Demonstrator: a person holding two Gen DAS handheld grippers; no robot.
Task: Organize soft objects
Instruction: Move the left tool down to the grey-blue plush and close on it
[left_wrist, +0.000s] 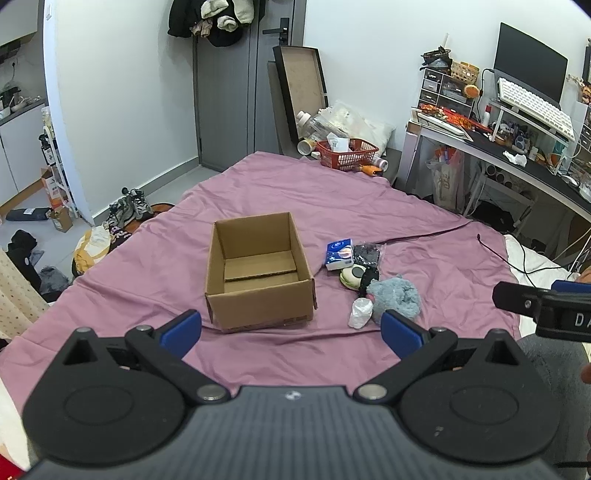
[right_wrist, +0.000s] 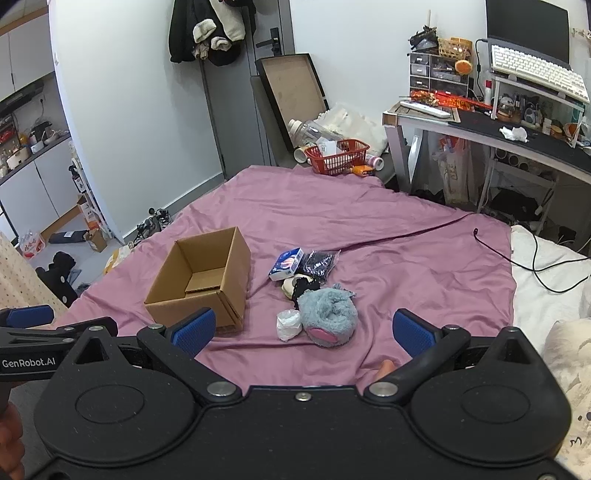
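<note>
left wrist view: the left gripper (left_wrist: 291, 330) is spread wide with nothing between its blue pads, low over the purple sheet (left_wrist: 258, 192) just in front of the cardboard box (left_wrist: 258, 273). the box stands open (only a loose cardboard flap on its floor). right of the box lies a small pile, apart from it: a fluffy grey-blue slipper (left_wrist: 397, 297), a white wad (left_wrist: 360, 313) touching it, a blue tissue pack (left_wrist: 339, 253) and a dark sparkly pouch (left_wrist: 366, 254) behind. the right gripper (right_wrist: 304, 328) is also wide open and empty, nearer the slipper than the box.
</note>
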